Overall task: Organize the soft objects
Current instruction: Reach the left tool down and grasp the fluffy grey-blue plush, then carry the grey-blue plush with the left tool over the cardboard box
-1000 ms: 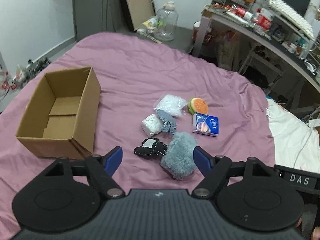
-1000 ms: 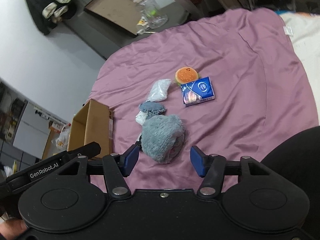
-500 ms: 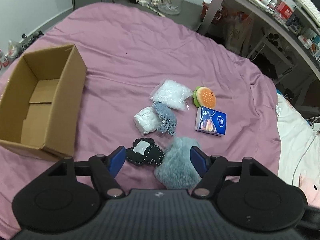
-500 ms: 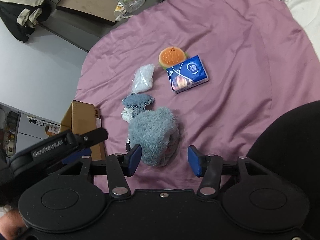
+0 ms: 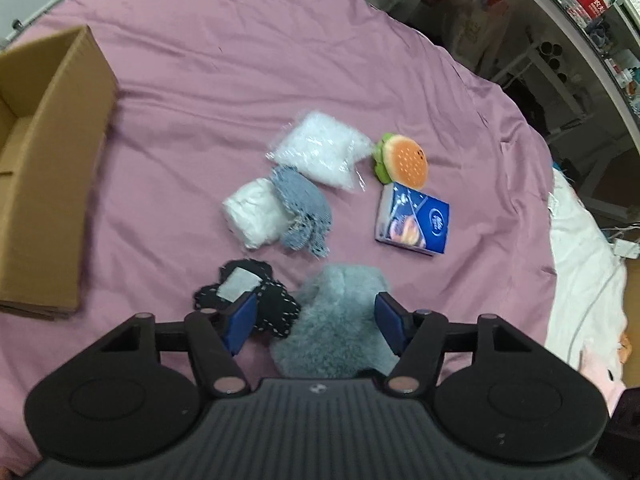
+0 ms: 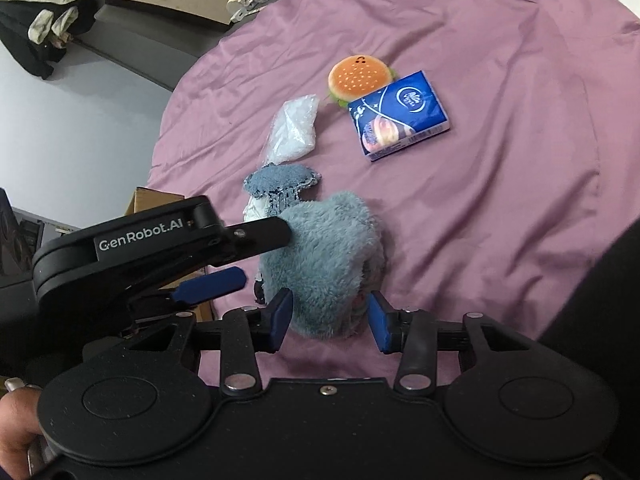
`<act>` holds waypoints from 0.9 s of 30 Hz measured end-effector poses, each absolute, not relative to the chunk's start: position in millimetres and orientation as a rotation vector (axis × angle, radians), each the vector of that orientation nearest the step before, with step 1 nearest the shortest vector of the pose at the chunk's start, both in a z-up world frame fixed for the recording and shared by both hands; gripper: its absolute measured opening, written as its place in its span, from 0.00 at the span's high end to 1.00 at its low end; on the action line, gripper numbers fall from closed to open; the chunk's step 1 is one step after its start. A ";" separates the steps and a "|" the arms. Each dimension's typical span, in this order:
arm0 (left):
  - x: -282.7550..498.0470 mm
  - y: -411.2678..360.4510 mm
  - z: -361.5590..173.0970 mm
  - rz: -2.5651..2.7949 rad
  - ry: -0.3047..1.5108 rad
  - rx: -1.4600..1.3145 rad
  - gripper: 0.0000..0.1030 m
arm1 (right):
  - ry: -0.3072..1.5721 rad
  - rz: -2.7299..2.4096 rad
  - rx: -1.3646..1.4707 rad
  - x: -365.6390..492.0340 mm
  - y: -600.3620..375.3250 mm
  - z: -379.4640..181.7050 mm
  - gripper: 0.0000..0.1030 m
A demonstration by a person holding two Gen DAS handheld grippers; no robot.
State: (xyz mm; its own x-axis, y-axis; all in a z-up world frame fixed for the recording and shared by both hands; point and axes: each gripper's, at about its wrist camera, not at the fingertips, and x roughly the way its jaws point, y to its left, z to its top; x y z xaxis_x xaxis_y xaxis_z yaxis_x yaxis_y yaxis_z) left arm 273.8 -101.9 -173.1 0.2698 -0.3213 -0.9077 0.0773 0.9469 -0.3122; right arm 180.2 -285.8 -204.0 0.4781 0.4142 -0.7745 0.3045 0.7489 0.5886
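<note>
A fluffy grey-blue plush [image 5: 336, 320] [image 6: 328, 260] lies on the purple bedsheet [image 5: 240, 80]. My left gripper [image 5: 316, 320] is open, low over the plush and a black stitched pouch [image 5: 248, 292]. My right gripper [image 6: 330, 320] is open with the near end of the plush between its fingers. Beyond lie a denim piece [image 5: 304, 208] [image 6: 280, 184], a white roll [image 5: 256, 212], a clear bag of white filling [image 5: 320, 152] [image 6: 292, 132], a burger plush [image 5: 404, 160] [image 6: 360, 76] and a blue tissue pack [image 5: 414, 224] [image 6: 400, 120].
An open cardboard box [image 5: 48, 168] stands on the bed at the left. A white blanket [image 5: 584, 280] lies at the bed's right edge. A cluttered desk [image 5: 580, 12] stands at the back right. The left gripper's body [image 6: 160, 248] crosses the right wrist view.
Both grippers have moved down and forward toward the grey-blue plush. The left gripper now shows close beside the plush in the right wrist view. Both stay open.
</note>
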 end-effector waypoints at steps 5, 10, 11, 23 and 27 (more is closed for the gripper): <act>268.3 -97.9 -181.9 -0.303 1.285 -0.267 0.45 | 1.074 0.118 0.773 181.8 -278.5 -210.4 0.74; 260.3 -88.7 -177.4 -0.329 1.272 -0.324 0.58 | 1.030 0.116 0.740 173.8 -271.6 -196.1 0.80; 258.9 -87.3 -174.2 -0.332 1.264 -0.329 0.60 | 1.018 0.116 0.736 172.6 -270.7 -191.8 0.81; 238.6 -63.4 -120.4 -0.399 1.125 -0.357 0.61 | 0.887 0.117 0.691 158.2 -252.4 -138.7 0.81; 230.8 -50.2 -103.8 -0.421 1.081 -0.371 0.61 | 0.844 0.122 0.665 154.7 -241.5 -121.2 0.81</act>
